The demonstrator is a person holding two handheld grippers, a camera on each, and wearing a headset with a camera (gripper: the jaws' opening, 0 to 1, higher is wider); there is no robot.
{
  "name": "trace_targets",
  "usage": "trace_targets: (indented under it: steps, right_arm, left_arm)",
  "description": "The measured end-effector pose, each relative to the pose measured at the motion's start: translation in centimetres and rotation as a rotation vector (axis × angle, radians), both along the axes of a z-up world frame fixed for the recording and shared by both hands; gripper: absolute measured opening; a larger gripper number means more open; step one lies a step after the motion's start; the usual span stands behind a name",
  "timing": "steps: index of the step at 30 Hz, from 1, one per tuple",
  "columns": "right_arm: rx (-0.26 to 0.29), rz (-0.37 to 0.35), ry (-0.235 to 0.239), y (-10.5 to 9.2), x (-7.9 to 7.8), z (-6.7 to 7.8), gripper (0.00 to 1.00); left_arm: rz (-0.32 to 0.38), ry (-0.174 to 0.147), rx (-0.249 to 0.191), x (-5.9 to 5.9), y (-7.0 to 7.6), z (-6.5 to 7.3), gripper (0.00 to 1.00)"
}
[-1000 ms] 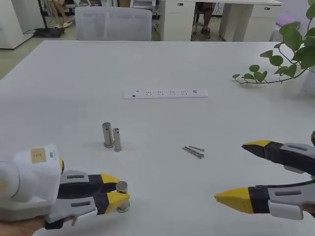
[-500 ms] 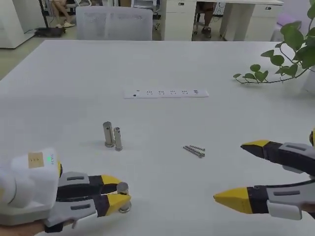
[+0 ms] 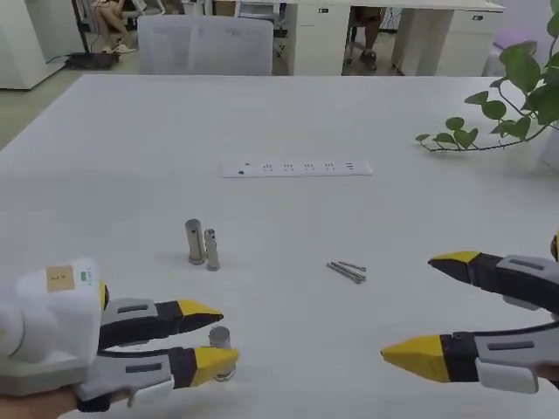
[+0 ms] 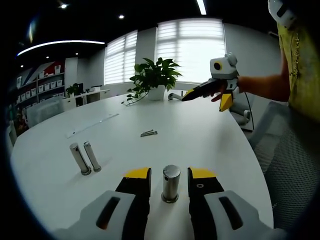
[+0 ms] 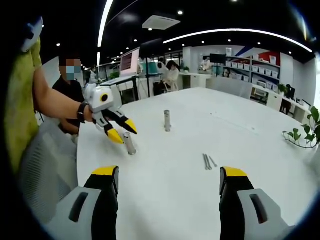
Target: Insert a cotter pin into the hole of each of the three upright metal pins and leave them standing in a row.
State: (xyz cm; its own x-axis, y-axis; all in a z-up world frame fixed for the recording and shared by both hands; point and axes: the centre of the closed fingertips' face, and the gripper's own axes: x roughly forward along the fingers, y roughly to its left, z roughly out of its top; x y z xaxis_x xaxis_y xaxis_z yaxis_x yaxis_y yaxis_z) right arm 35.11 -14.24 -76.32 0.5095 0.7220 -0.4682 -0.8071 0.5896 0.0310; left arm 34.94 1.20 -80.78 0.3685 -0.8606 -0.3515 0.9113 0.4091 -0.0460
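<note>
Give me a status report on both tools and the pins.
Left tool open, jaws flanking one upright metal pin. Right tool open, empty. Cotter pins loose on table. Nothing blocking.

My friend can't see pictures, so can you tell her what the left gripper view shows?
The left gripper holds its jaws open on either side of an upright metal pin on a white table, not touching it. Two more pins stand together to the left, cotter pins lie farther off, and the right gripper hovers open beyond.

No legible text or numbers; a small sticker (image 3: 59,278) on the left gripper (image 3: 224,337) is too blurred to read.
</note>
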Motion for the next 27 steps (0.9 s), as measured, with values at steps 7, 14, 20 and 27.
trace_targets:
  steps: [7, 14, 20, 27]
  right_arm:
    - [-0.001, 0.004, -0.003, 0.1, 0.0, 0.2, 0.84]
    - [-0.004, 0.004, -0.005, 0.1, 0.2, 0.4, 0.83]
    - [-0.012, 0.007, -0.005, 0.2, 0.4, 0.5, 0.83]
    - [-0.034, 0.007, -0.006, 0.2, 1.2, 0.8, 0.79]
  left_arm:
    - [0.062, 0.021, -0.042, 0.3, 0.3, 1.7, 0.52]
    - [0.091, 0.008, -0.077, 0.2, 0.5, 3.9, 0.63]
    - [0.106, 0.002, -0.080, -0.2, 0.8, 4.7, 0.68]
    - [0.108, 0.007, -0.054, -0.6, 0.8, 4.3, 0.70]
